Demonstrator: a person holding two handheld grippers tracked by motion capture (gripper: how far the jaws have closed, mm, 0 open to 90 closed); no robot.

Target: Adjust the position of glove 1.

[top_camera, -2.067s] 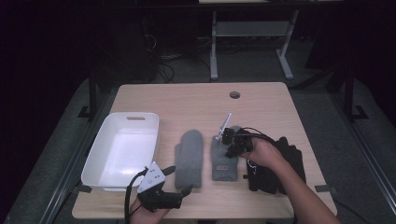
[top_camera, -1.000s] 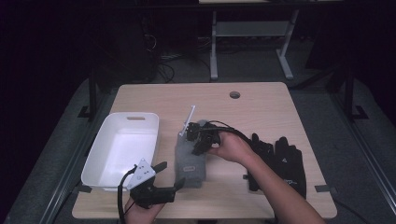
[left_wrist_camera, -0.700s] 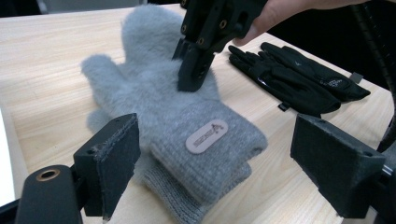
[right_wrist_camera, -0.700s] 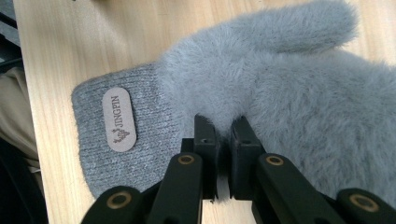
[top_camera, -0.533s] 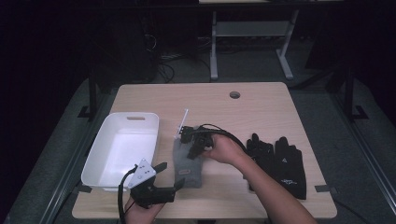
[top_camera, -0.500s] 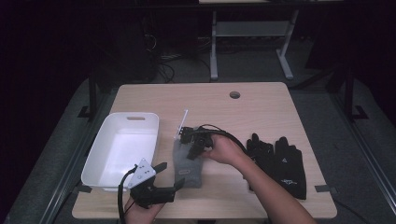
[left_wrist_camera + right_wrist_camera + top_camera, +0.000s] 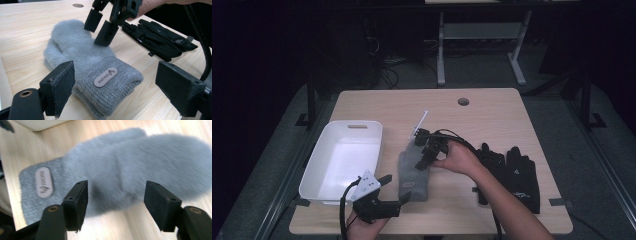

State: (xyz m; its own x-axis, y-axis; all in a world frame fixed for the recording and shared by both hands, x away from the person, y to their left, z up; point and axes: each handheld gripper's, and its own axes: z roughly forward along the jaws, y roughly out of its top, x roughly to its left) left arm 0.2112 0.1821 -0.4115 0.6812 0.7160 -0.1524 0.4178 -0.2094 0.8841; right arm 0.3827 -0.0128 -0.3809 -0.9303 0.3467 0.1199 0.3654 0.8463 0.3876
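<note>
Two fluffy grey mittens (image 7: 414, 172) lie stacked on the wooden table, cuffs toward me, with a label patch (image 7: 105, 77) on the top cuff. My right gripper (image 7: 424, 161) hovers over the furry finger end (image 7: 140, 167). Its jaws have just been opening and now stand apart, and the pads do not press on the mitten below them. From the left gripper view I see the right gripper (image 7: 98, 31) pointing down at the mittens. My left gripper (image 7: 396, 189) rests at the near table edge by the cuffs, open, with its wide jaws (image 7: 117, 87) on either side of the cuff end and clear of it.
A white tray (image 7: 319, 165) stands left of the mittens. A pair of black gloves (image 7: 512, 172) lies to the right, under my right forearm. A cable hole (image 7: 463, 101) sits at the table's far side.
My right gripper carried the second grey mitten leftward from beside the black gloves onto the first one, then opened and let it go. The left gripper stayed put.
</note>
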